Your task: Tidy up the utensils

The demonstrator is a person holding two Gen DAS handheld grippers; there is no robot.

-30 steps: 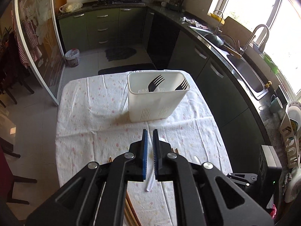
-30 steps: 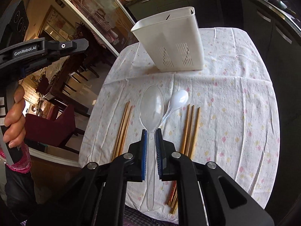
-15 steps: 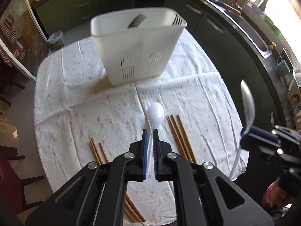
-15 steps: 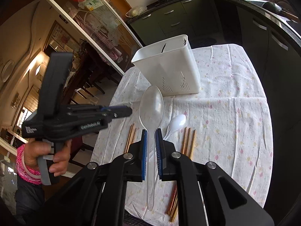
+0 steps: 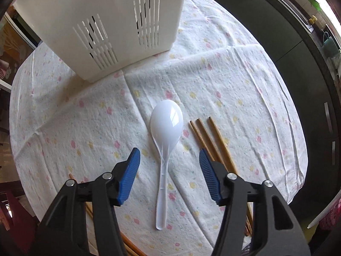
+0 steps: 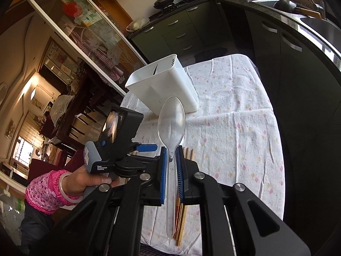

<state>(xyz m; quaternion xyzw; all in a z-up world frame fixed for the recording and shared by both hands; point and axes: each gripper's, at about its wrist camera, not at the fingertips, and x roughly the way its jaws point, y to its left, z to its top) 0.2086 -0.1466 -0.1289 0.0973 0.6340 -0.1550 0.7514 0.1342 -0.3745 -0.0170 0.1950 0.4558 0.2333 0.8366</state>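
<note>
A white plastic spoon lies on the flowered tablecloth, bowl toward the white slotted utensil holder. My left gripper points almost straight down over the spoon's handle. Its jaws are opening, the handle lies between them, and the blue pads do not touch it. In the right wrist view my right gripper is shut on a clear plastic spoon, held above the table with the bowl pointing toward the holder. A dark fork tip shows inside the holder.
Wooden chopsticks lie right of the white spoon, and more show at the lower left. A hand in a pink sleeve holds the left gripper device. Dark kitchen cabinets line the table's right side.
My left gripper has dropped close to the table over the white spoon and its jaws have parted. My right gripper has lifted the clear spoon and drawn back from the holder.
</note>
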